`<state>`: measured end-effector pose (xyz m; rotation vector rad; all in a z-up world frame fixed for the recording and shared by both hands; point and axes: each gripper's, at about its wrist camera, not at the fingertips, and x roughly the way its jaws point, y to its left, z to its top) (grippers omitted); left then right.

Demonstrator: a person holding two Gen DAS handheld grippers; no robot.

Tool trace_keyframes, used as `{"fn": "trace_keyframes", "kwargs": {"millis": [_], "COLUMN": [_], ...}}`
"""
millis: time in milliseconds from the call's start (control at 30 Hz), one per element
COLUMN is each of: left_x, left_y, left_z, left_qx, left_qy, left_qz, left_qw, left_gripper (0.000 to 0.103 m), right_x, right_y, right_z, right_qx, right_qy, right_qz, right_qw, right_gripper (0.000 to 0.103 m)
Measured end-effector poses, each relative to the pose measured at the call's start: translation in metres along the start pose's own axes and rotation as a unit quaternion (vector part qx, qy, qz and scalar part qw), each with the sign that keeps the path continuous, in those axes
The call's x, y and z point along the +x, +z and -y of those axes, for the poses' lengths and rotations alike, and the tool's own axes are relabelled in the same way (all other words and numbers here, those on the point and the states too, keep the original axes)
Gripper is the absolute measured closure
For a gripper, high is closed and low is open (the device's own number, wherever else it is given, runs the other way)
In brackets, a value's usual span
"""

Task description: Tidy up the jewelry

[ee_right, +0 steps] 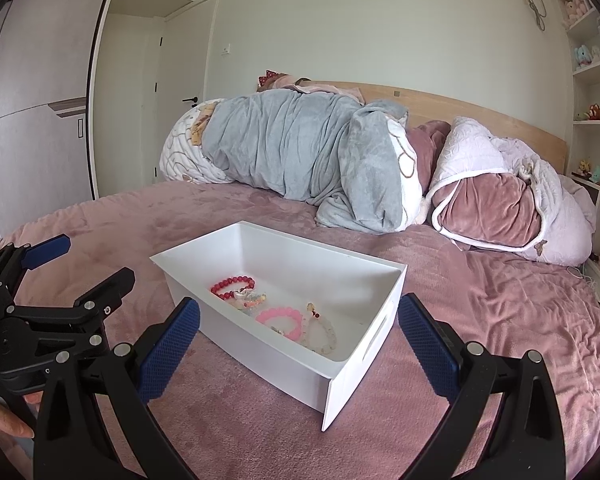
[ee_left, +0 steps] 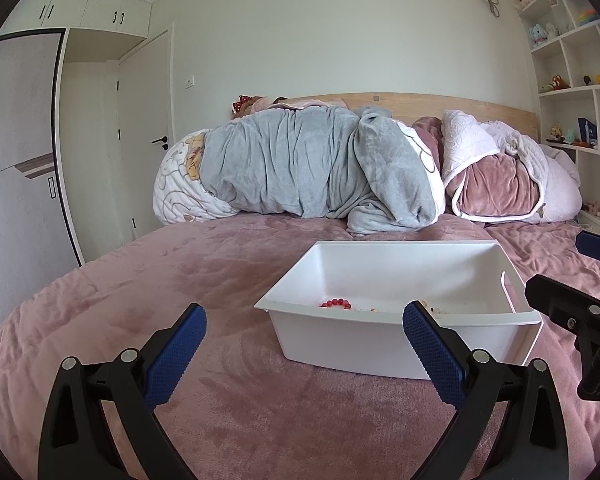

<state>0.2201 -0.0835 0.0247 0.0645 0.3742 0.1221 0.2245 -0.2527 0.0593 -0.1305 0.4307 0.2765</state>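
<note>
A white plastic bin point(ee_right: 260, 350) stands on the pink bedspread; it also shows in the left wrist view point(ee_left: 340, 340). Inside lie a red bead bracelet point(ee_right: 233, 285), a pink bead bracelet point(ee_right: 281, 318), a pale translucent bracelet point(ee_right: 323, 334) and a small mixed cluster point(ee_right: 249, 299). In the left wrist view only the red beads point(ee_left: 336, 303) peek over the rim. My left gripper point(ee_left: 304, 354) is open and empty, just before the bin's near wall; it also shows in the right wrist view point(ee_right: 80, 268). My right gripper point(ee_right: 299, 350) is open and empty, straddling the bin's near corner.
Rolled grey point(ee_right: 300, 152) and pink point(ee_right: 492, 204) duvets lie along the wooden headboard point(ee_right: 460, 108). A wardrobe point(ee_right: 32, 100) and a door point(ee_right: 180, 92) stand at left; shelves with toys point(ee_left: 572, 60) at right. The pink bedspread point(ee_right: 240, 420) surrounds the bin.
</note>
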Motion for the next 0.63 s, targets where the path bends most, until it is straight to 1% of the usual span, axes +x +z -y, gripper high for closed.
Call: {"fn": "trace_keyframes", "kwargs": {"millis": [100, 200, 433, 633], "left_x": [-0.003, -0.0041, 0.0, 0.0003], "left_y": [-0.0013, -0.0011, 0.0016, 0.0015], "left_z": [0.0032, 0.0045, 0.0031, 0.0027], "left_qx": [0.013, 0.015, 0.011, 0.009], "left_qy": [0.003, 0.003, 0.001, 0.0], "left_qz": [0.011, 0.013, 0.001, -0.001], "left_qw": [0.9999, 0.9998, 0.9999, 1.0], "left_gripper": [0.004, 0.004, 0.004, 0.004], "right_x": [0.0011, 0.002, 0.0026, 0.0037], "right_y": [0.0, -0.0004, -0.0014, -0.0022], "right_z": [0.0008, 0.0014, 0.0016, 0.0013], "right_qx": [0.002, 0.002, 0.003, 0.002], "right_qy": [-0.001, -0.001, -0.001, 0.0], "right_qz": [-0.001, -0.003, -0.004, -0.005], "right_qw": [1.0, 1.0, 1.0, 1.0], "right_gripper": [0.005, 0.005, 0.005, 0.005]}}
